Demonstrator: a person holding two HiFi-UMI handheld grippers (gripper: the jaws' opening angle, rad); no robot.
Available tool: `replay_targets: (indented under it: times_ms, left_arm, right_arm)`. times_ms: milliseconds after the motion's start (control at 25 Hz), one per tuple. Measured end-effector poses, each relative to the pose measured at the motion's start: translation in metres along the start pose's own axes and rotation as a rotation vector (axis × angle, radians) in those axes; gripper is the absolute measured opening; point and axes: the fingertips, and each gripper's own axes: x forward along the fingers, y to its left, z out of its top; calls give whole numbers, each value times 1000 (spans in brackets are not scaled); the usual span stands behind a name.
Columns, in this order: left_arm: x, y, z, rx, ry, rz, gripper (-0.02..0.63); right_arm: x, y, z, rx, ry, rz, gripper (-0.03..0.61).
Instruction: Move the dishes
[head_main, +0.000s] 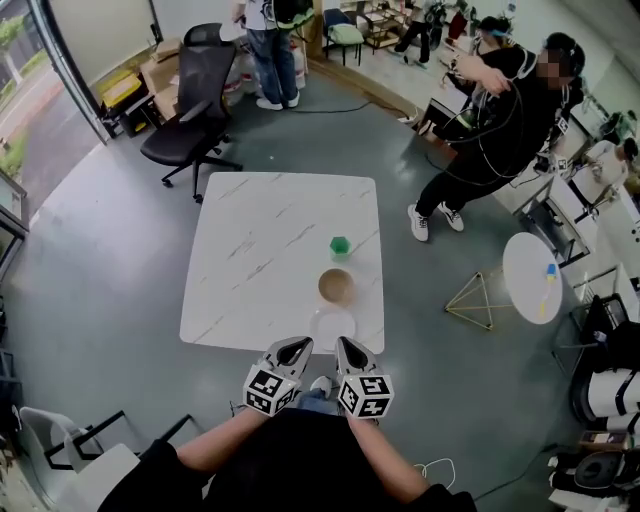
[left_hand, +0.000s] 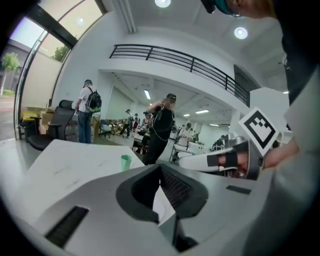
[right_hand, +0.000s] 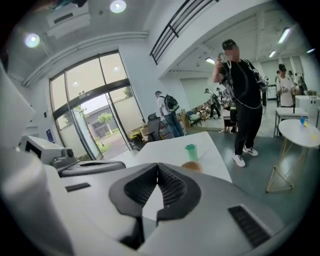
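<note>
On the white table (head_main: 250, 240) sit plate (head_main: 332, 326), bowl (head_main: 336, 287) and cup (head_main: 339, 244) — with our left claw (head_main: 299, 347) and right claw (head_main: 346, 347) shut and empty, we must not bump the near plate.

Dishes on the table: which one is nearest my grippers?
The white plate, at the table's near edge just ahead of the left gripper and right gripper. The brown bowl lies beyond it, the green cup farthest.

Brightly lit by round ceiling lamps (left_hand: 240, 33) high above the left gripper (left_hand: 160, 172), plus daylight through glass doors (right_hand: 92, 122). Heavily bent at edges; softly blurred close up.
</note>
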Motion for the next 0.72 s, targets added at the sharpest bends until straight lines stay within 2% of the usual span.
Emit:
replay_targets:
  times_ms: [200, 360, 480, 600, 720]
  left_arm:
    - [-60, 3, 61, -9, -139, 88, 18]
    - [-119, 3, 86, -59, -214, 110, 18]
    - [-154, 3, 91, -21, -255, 118, 18]
    - [-176, -4, 80, 28, -247, 115, 18]
    - [-191, -14, 70, 79, -239, 105, 18]
  right_arm:
    - [-27, 78, 42, -176, -114, -18, 17]
    - [-51, 135, 55, -230, -162, -23, 17]
    - [-63, 166, 57, -254, -196, -43, 17]
    - [-72, 187, 49, -306, -200, -76, 17]
    - [-78, 201, 34, -315, -186, -98, 17]
